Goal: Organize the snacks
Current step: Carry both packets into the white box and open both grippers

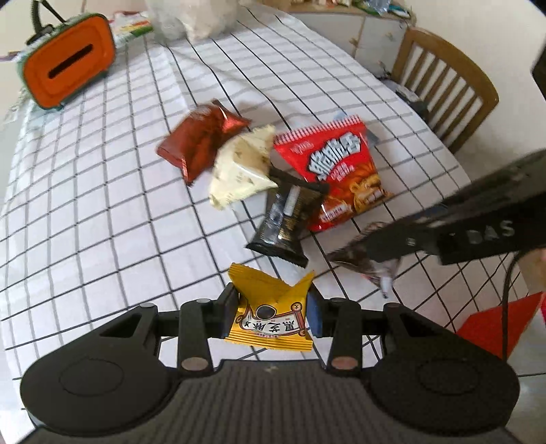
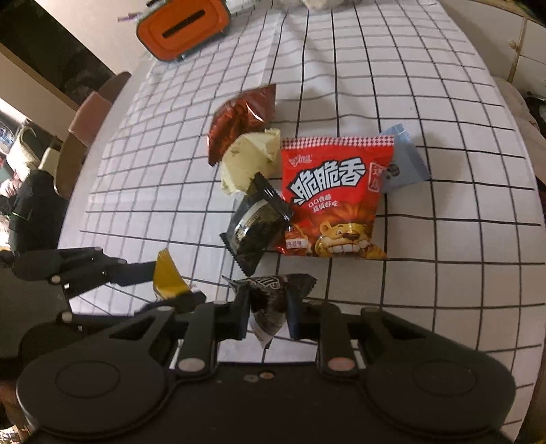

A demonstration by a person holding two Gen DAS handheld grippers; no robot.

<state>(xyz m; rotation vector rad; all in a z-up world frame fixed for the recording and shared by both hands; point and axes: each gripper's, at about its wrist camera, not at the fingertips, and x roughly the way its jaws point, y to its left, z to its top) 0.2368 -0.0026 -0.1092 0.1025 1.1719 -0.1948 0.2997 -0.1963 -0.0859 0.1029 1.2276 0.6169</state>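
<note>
My left gripper [image 1: 273, 307] is shut on a yellow snack packet [image 1: 271, 316], held above the checked tablecloth [image 1: 102, 205]. My right gripper [image 2: 266, 307] is shut on a dark brown packet [image 2: 269, 300]; from the left wrist view it comes in at the right, with the same dark brown packet [image 1: 368, 263] in its tips. On the cloth lie a big red lion bag [image 2: 332, 201], a black packet [image 2: 256, 229], a cream packet [image 2: 249, 160], a dark red packet [image 2: 242, 119] and a pale blue packet [image 2: 402, 164] partly under the red bag. The left gripper with its yellow packet [image 2: 167, 276] shows at lower left in the right wrist view.
An orange box with a slot [image 1: 68, 61] stands at the far left of the table. A wooden chair [image 1: 443, 82] is at the far right edge, another chair [image 2: 88, 136] on the other side. A clear plastic bag [image 1: 194, 17] sits at the far end.
</note>
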